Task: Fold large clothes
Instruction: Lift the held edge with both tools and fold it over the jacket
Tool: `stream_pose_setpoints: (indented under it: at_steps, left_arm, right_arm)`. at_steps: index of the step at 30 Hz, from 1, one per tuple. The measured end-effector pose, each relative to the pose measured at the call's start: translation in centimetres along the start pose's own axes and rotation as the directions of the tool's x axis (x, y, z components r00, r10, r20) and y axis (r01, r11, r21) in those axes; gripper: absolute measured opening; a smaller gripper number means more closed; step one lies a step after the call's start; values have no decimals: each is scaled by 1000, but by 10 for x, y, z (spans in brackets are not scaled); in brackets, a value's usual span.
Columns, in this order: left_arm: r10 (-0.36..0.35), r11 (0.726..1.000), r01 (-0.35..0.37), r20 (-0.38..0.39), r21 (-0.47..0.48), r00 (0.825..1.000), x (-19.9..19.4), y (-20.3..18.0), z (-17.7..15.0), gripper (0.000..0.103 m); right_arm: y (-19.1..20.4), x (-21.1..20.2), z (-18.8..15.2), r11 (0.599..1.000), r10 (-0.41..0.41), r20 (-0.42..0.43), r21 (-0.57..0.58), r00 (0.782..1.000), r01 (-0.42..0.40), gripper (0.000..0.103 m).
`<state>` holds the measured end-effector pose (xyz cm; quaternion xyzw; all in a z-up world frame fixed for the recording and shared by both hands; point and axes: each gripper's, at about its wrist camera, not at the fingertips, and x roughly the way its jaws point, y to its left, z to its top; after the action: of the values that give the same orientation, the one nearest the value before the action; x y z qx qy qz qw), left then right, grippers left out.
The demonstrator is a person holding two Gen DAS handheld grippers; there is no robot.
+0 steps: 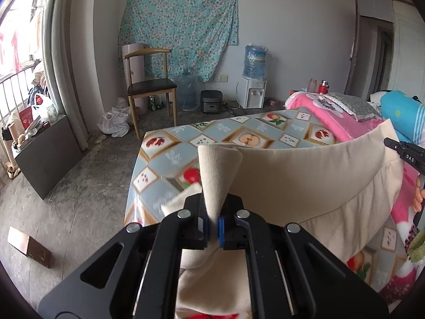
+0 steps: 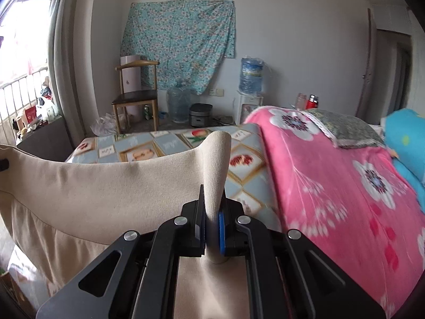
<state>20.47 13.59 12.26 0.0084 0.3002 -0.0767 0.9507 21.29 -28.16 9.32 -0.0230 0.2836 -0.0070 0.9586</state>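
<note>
Both tongs, left [image 1: 211, 222] and right [image 2: 211, 230], are clamped on the beige garment [image 1: 305, 180], lifted over the bed [image 1: 164, 156]; next, carry its edge across evenly.

This is a bedroom in a home. There is a bed [image 2: 159, 146] with a pink flower blanket [image 2: 332, 186], a wooden chair [image 1: 148, 85], and a water cooler [image 1: 253, 90].

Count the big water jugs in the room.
2: one jug on the floor beside the chair, one jug atop the dispenser. Others may be hidden.
</note>
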Motion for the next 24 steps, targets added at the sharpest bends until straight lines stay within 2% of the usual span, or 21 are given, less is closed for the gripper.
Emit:
stream_pose_setpoints:
  at_steps: [3, 6, 9, 10, 11, 12, 14, 16, 18, 20, 23, 24]
  left_arm:
    - [-1, 1000, 1, -43, -8, 999, 49, 15, 36, 5]
    - [28, 999, -30, -160, -14, 987, 114, 26, 42, 5]
    - [23, 998, -40, -356, -41, 934, 185, 34, 15, 5]
    - [20, 997, -49, -417, -59, 908, 205, 38, 3, 5]
    - [9, 996, -49, -442, -79, 897, 214, 41, -3, 5]
    - [-17, 992, -41, -447, -119, 894, 218, 47, -5, 5]
    - [-32, 989, -33, -430, -144, 902, 213, 51, 2, 5]
    - [-33, 991, -23, -402, -133, 915, 210, 52, 14, 5]
    - [-29, 992, -21, -393, -123, 919, 214, 52, 19, 5]
    - [-25, 993, -22, -397, -115, 918, 221, 50, 19, 5]
    - [-9, 995, -33, -441, -89, 897, 233, 43, 12, 6]
    - [-6, 996, -35, -451, -83, 892, 234, 44, 10, 11]
  right_arm:
    - [6, 47, 26, 1000, -2, -13, -25, 1000, 2, 7]
    - [9, 104, 29, 1000, 8, -93, -25, 996, -10, 7]
    - [9, 169, 3, 999, 32, -263, -6, 964, -35, 7]
    - [8, 186, -6, 999, 29, -312, -4, 950, -32, 7]
    - [5, 201, -16, 999, 35, -351, 10, 936, -34, 7]
    - [3, 202, -19, 999, 47, -353, 24, 934, -41, 7]
    - [-2, 198, -14, 997, 62, -330, 53, 942, -47, 7]
    - [-3, 194, -6, 998, 57, -309, 57, 949, -41, 7]
    - [-6, 198, -4, 998, 39, -308, 51, 951, -24, 7]
    - [-4, 210, -8, 999, 18, -337, 45, 942, -3, 7]
    - [-2, 222, -12, 1000, 3, -392, 23, 920, 7, 7]
    - [-2, 220, -12, 1000, 2, -401, 18, 916, 6, 7]
